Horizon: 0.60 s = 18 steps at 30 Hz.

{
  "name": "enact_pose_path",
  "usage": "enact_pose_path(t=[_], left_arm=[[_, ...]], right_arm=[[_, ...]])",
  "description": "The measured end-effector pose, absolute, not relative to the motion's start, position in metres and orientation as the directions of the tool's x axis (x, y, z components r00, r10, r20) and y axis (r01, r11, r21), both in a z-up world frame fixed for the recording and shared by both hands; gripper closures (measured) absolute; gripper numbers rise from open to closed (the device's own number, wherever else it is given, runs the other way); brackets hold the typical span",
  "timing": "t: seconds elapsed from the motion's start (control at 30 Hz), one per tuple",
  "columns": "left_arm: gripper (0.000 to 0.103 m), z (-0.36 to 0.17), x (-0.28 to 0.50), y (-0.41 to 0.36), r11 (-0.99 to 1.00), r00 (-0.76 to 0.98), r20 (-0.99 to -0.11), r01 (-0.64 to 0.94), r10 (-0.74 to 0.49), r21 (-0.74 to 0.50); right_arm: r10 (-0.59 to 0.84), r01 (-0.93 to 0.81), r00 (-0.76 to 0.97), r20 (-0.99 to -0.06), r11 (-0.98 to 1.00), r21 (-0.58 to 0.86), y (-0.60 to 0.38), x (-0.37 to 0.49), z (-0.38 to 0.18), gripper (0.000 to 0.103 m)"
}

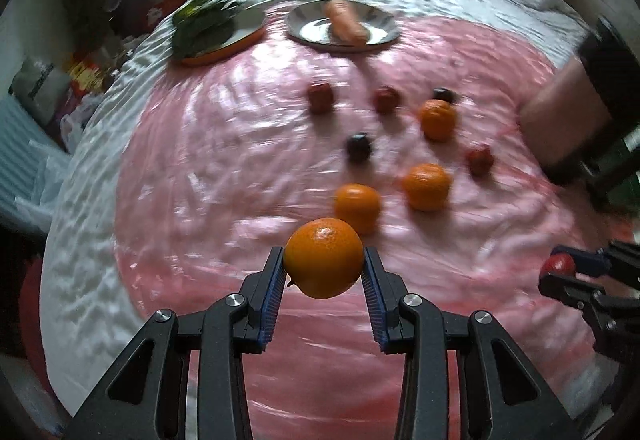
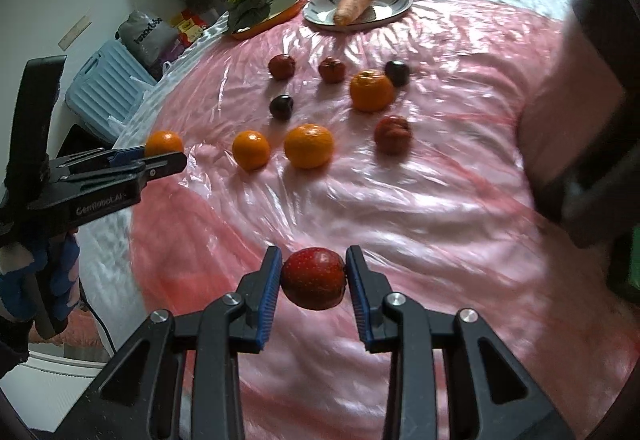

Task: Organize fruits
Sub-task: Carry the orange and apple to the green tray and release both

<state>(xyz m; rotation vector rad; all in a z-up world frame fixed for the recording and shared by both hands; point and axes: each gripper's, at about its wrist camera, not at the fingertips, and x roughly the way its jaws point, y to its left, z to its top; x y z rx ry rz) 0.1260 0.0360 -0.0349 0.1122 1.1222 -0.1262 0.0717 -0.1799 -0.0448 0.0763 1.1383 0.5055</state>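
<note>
Pink plastic sheet, silver plate, blue suitcase

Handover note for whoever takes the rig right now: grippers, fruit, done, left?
Left gripper: shut on an orange, off the cloth.
Right gripper: shut on a red fruit, also lifted.
On the pink cloth: three oranges, three red fruits, two dark ones, all loose.
Plates at the far edge hold a carrot and greens.
Done: two picks. Left: placing both, then the rest.

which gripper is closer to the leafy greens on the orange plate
Left. The left gripper sits on the leafy greens' side of the table, holding an orange; the right gripper is farther off across the spread.
</note>
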Motion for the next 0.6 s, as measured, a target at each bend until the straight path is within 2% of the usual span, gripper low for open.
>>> enact_pose_path(t=[0.3, 0.6], left_arm=[[0.07, -0.008, 0.1, -0.057, 0.921, 0.416, -0.897, 0.388, -0.15, 0.026], [0.07, 0.011, 0.056, -0.192, 0.753, 0.315, -0.888, 0.656, -0.335, -0.051]], right_arm=[[0.355, -0.245, 0.352, -0.866, 0.928, 0.281, -0.253, 0.053, -0.028, 0.06], [0.223, -0.021, 0.425, -0.878, 0.971, 0.237, -0.377, 0.041, -0.017, 0.06]])
